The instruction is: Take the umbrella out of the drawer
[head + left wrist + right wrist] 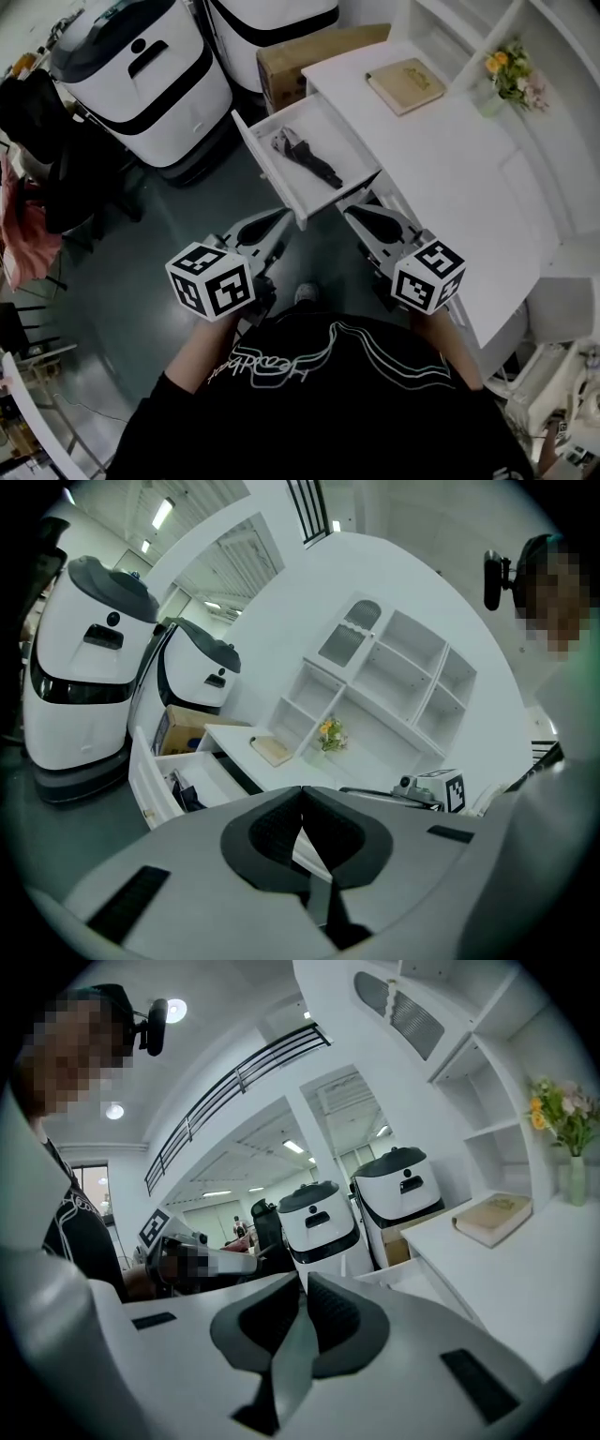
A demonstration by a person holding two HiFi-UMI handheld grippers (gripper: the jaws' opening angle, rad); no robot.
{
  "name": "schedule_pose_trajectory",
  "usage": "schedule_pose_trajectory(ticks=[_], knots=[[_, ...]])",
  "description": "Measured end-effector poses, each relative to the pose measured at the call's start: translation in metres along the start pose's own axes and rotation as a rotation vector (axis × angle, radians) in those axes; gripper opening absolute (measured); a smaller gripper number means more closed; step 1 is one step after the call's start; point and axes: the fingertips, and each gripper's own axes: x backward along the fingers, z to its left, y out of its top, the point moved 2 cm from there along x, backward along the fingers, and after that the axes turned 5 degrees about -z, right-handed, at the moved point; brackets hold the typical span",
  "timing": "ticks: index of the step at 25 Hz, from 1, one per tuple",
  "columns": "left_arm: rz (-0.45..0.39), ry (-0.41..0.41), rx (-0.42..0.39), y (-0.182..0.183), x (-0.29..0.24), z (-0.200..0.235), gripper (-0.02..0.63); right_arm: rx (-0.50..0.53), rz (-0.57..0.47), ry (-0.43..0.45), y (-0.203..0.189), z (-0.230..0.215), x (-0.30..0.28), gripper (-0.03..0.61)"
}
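Umbrella [307, 157] noted lying folded in the open drawer [267, 169] of the table [450, 178]. Left gripper [277, 219] and right gripper [354, 214] are held short of the drawer, jaws together, nothing between them. The umbrella is judged light, stiff along its length, with slippery fabric. It is best gripped across mid-body.

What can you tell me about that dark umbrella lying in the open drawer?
The umbrella is a compact folding one, collapsed and wrapped in dark, near-black fabric, with a paler grey bunched end towards the back of the drawer. It lies flat and slanted across the floor of the pulled-out white drawer, filling only part of it. Only the drawer floor touches it; nothing holds it. Its handle and finer details are too small to make out.
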Motion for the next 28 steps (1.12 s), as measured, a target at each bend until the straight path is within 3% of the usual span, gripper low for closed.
schedule_pose_trajectory(ticks=[12, 20, 28], knots=[[0.032, 0.043, 0.070, 0.012, -0.041, 0.081, 0.020, 0.003, 0.107, 0.012, -0.012, -0.061, -0.075, 0.057], [0.032, 0.127, 0.110, 0.038, -0.074, 0.137, 0.020, -0.016, 0.193, 0.049, -0.012, -0.119, -0.139, 0.129], [0.052, 0.190, 0.163, 0.053, -0.109, 0.196, 0.020, -0.049, 0.310, 0.071, -0.037, -0.176, -0.206, 0.197]])
